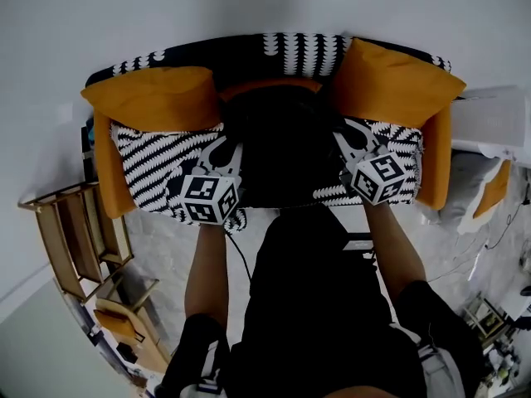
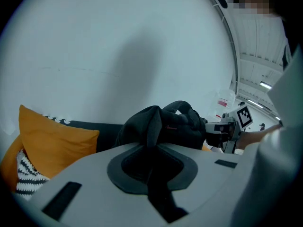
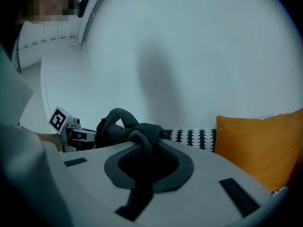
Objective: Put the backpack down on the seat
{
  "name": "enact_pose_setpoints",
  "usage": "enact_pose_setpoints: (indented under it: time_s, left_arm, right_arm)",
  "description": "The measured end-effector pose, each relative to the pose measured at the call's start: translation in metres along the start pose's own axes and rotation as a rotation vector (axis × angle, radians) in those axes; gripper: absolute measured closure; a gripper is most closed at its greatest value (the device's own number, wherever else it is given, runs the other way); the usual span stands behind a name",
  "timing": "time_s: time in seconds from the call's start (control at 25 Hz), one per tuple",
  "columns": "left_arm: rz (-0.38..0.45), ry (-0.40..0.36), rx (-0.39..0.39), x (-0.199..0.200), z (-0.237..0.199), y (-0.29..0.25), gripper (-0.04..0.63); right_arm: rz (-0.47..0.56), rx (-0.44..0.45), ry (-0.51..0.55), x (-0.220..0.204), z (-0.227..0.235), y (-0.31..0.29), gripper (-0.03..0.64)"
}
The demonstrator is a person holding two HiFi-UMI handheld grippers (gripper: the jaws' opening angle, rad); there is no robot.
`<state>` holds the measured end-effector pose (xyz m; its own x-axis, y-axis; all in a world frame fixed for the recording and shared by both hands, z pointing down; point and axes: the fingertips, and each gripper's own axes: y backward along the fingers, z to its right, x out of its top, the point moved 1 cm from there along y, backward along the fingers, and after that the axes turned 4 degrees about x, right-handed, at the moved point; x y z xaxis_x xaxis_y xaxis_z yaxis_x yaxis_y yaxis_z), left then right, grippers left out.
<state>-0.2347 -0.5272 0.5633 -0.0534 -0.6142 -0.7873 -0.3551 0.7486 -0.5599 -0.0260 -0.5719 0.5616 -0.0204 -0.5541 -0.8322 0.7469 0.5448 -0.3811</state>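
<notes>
Currently, my left gripper [image 2: 152,148] is clamped on a black strap [image 2: 160,195] of the backpack [image 1: 280,143]. The strap runs between its jaws, which stand almost together. My right gripper [image 3: 147,157] is clamped likewise on a second strap [image 3: 141,176]. The backpack hangs between the two grippers, its bulk just beyond each pair of jaws, with the left gripper at its left side and the right gripper at its right side. It is over the middle of the striped seat [image 1: 149,166] of the sofa [image 1: 303,52], between the left orange cushion [image 1: 153,98] and the right orange cushion [image 1: 397,81]. Whether its base touches the seat, I cannot tell.
</notes>
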Motion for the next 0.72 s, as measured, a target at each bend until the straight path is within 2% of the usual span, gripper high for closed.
enact_pose_setpoints:
  time_s: [0.16, 0.44, 0.72]
  left_arm:
    - [0.000, 0.035, -0.004, 0.000, -0.014, -0.020, 0.557]
    - [-0.005, 0.022, -0.002, 0.009, -0.035, -0.056, 0.555]
    - [-0.050, 0.015, 0.022, -0.004, -0.050, -0.090, 0.552]
  right_arm:
    - [-0.012, 0.013, -0.010, -0.004, 0.009, -0.015, 0.572]
    - [-0.037, 0.016, 0.007, 0.003, 0.032, -0.047, 0.572]
    - [-0.094, -0.068, -0.036, -0.014, 0.068, -0.081, 0.572]
